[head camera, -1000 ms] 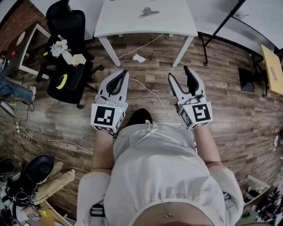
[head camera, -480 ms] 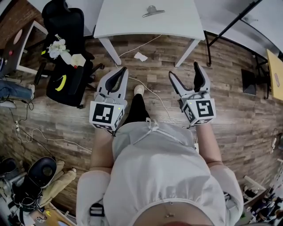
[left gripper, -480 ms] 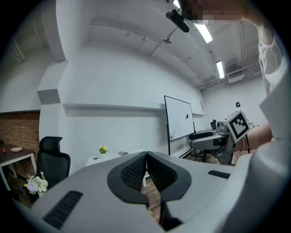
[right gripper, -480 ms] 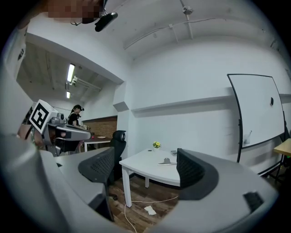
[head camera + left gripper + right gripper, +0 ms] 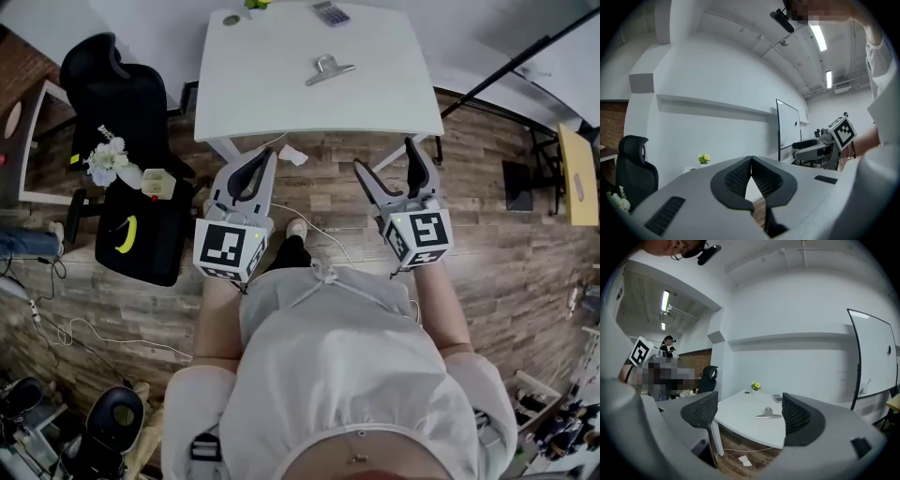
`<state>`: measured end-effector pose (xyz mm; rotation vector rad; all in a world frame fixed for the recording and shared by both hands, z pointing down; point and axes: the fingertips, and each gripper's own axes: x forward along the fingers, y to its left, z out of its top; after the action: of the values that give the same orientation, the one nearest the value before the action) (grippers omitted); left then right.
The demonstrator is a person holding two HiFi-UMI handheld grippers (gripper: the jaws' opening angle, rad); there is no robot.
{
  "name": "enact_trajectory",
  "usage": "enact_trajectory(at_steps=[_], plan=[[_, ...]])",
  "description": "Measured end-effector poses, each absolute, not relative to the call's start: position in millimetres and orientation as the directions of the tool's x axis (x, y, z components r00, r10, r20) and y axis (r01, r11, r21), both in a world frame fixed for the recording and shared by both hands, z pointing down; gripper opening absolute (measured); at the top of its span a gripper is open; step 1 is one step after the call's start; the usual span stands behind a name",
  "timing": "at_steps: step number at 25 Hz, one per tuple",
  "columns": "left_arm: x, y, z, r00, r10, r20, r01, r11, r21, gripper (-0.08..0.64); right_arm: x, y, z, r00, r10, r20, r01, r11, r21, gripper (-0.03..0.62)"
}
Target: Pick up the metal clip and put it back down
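Metal clip [image 5: 330, 68] lies flat near the middle of the white table [image 5: 253, 94], untouched, well ahead of both grippers. Right gripper [image 5: 384, 155] hangs short of the table edge, jaws spread wide with nothing between them; the clip shows through the gap, far beyond. Left gripper [image 5: 266, 155] has its jaws pressed together, empty. Clip looks stiff, light and smooth, so it would likely skate on the tabletop if nudged. Best hold, I judge: across the raised handle loop, not the thin flat blade.
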<state>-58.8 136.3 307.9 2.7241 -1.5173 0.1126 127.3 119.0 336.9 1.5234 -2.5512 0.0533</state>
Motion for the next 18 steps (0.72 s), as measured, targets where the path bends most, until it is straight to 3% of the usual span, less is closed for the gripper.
enact_trajectory(at_steps=[18], plan=[[-117.2, -35.0, 340.6, 0.55, -0.826, 0.121, -0.834, -0.55, 0.042, 0.018, 69.7, -72.2, 390.1, -0.429, -0.842, 0.327, -0.89, 0.456, 0.006, 0.425]])
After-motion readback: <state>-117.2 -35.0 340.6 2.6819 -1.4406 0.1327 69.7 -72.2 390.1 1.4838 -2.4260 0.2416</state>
